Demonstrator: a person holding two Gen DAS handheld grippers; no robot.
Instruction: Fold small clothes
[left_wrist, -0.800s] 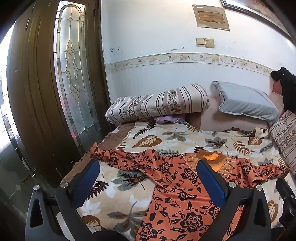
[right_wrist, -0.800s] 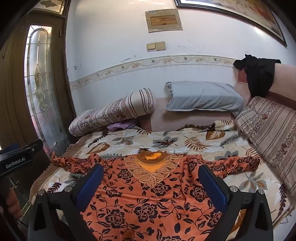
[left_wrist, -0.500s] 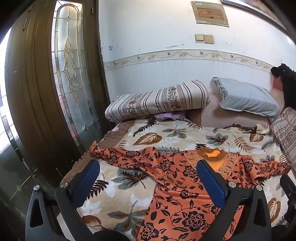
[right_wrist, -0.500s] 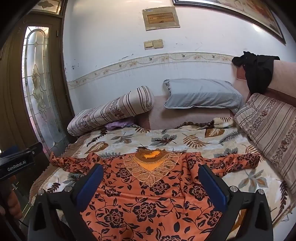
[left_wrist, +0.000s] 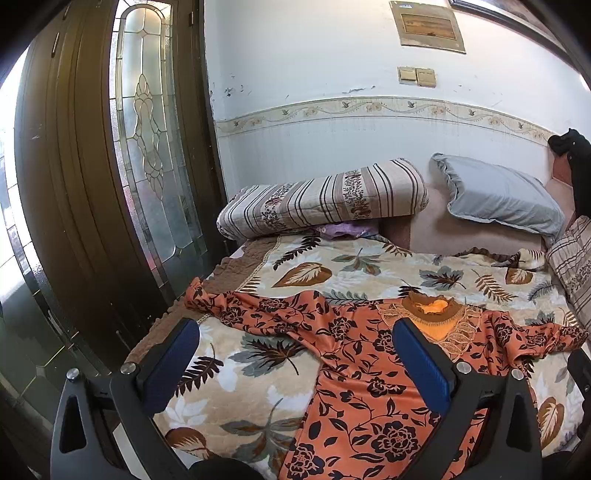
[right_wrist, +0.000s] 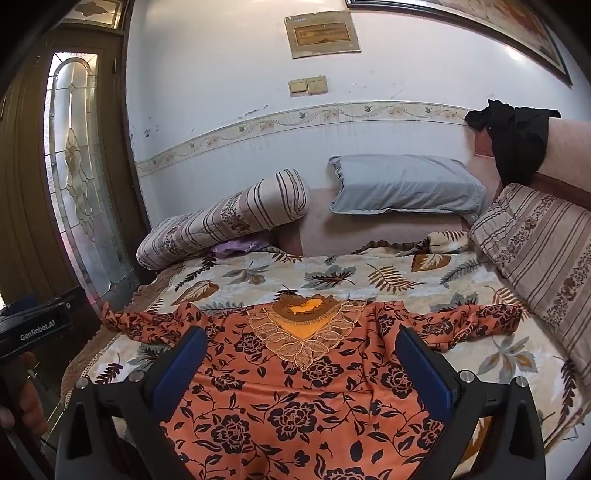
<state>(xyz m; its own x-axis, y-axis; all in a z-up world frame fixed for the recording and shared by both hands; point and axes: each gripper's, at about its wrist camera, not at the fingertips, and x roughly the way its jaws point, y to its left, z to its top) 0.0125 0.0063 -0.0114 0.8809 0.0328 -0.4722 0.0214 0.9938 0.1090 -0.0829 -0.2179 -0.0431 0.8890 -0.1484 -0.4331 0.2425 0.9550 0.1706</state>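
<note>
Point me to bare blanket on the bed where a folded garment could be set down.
Free: leaf-print blanket strip between the orange floral garment neckline and the pillows; also the patch under its left sleeve, by the door-side edge. Crowded: the middle and near side, covered by the garment.

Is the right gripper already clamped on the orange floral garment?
No. In the right wrist view the right gripper has its fingers spread wide above the orange floral garment, which lies flat on the bed, unpinched.
</note>
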